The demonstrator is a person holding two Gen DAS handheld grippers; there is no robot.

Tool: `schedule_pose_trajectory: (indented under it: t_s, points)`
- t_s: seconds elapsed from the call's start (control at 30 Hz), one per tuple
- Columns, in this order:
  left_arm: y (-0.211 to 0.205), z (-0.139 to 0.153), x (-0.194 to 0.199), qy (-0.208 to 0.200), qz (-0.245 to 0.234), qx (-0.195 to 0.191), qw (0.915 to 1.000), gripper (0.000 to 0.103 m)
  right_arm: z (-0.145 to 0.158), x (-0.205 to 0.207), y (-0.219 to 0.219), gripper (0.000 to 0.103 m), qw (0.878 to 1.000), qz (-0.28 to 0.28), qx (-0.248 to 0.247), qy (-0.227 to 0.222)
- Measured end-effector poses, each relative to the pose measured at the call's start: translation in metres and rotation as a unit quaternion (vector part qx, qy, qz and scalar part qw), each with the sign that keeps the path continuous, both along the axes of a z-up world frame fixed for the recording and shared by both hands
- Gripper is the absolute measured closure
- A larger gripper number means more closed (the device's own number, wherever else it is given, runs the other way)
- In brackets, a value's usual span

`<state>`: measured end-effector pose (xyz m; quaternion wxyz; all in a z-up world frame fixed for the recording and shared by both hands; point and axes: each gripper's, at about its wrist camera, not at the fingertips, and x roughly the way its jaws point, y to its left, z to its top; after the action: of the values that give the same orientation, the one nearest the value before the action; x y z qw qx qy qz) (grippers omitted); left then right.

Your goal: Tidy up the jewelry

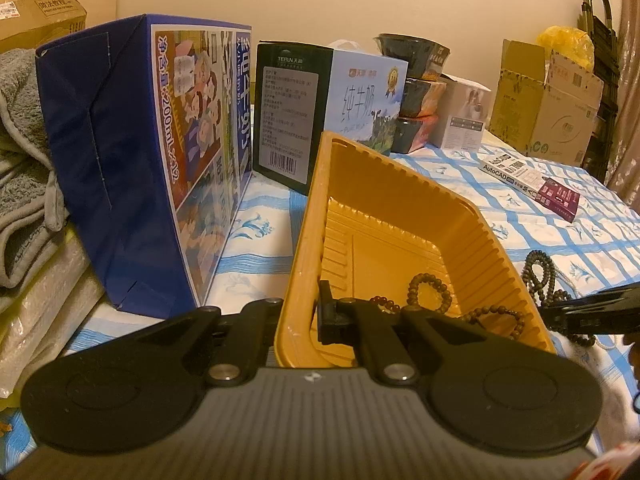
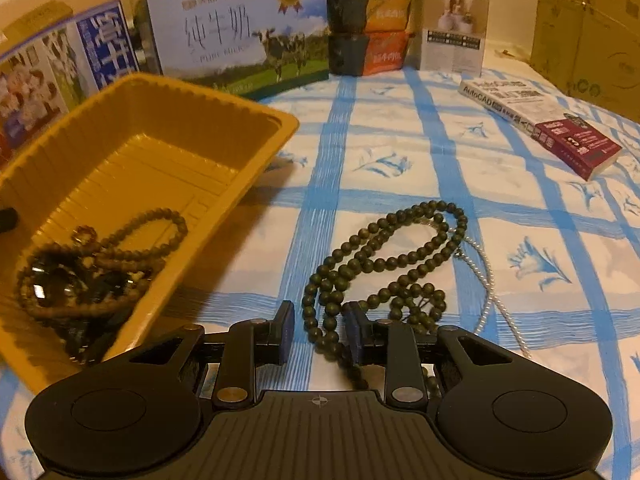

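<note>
Two grippers: both at work, one on the tray, one over loose beads.
Left gripper [image 1: 298, 316]: clenched on the near wall of the yellow tray [image 1: 400, 168], one finger outside and one inside; the tray looks tipped up at its far end.
Right gripper [image 2: 320, 332]: released, fingers spread to either side of the dark bead strand [image 2: 384, 256], which lies on the blue-checked cloth [image 2: 520, 200] and runs from 12 o'clock down between the fingers.
Tray contents: brown bead strings [image 2: 132, 240] and a darker heap at the low end, at 9 o'clock in the right wrist view.
Pearl chain [image 2: 486, 276]: at 2 o'clock of the dark strand, crossing its edge.
Risk, tangle: the pearls may drag along if snagged in the beads.
Risk, slip: a pinch on round beads may roll off.
Risk, tray: tilted, it may spill or twist in the grip.
</note>
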<state>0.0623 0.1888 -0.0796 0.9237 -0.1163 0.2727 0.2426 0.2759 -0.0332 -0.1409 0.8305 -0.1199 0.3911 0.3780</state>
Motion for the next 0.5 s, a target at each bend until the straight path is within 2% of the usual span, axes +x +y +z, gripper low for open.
schedule_pose_trajectory:
  t_s: [0.1,0.13,0.17,0.3,0.5]
  points:
    - [0.0,0.0,0.0,0.0,0.0,0.0,1.0,0.098,-0.005,0.0,0.004,0.076,1.0,-0.001,-0.005,-0.012]
    - [0.0,0.0,0.0,0.0,0.001,0.0,1.0,0.098,-0.006,-0.001,0.005,0.08,1.0,0.002,-0.008,-0.018]
    - [0.0,0.0,0.0,0.0,0.001,0.0,1.0,0.098,-0.006,-0.003,0.005,0.089,1.0,0.009,-0.008,-0.021]
    - [0.0,0.0,0.0,-0.001,-0.001,0.0,1.0,0.098,-0.003,-0.008,0.003,0.089,0.999,0.019,-0.007,-0.03]
    - [-0.001,0.0,0.0,-0.002,-0.001,-0.001,1.0,0.098,0.026,-0.009,-0.017,0.09,0.998,-0.009,0.048,-0.028]
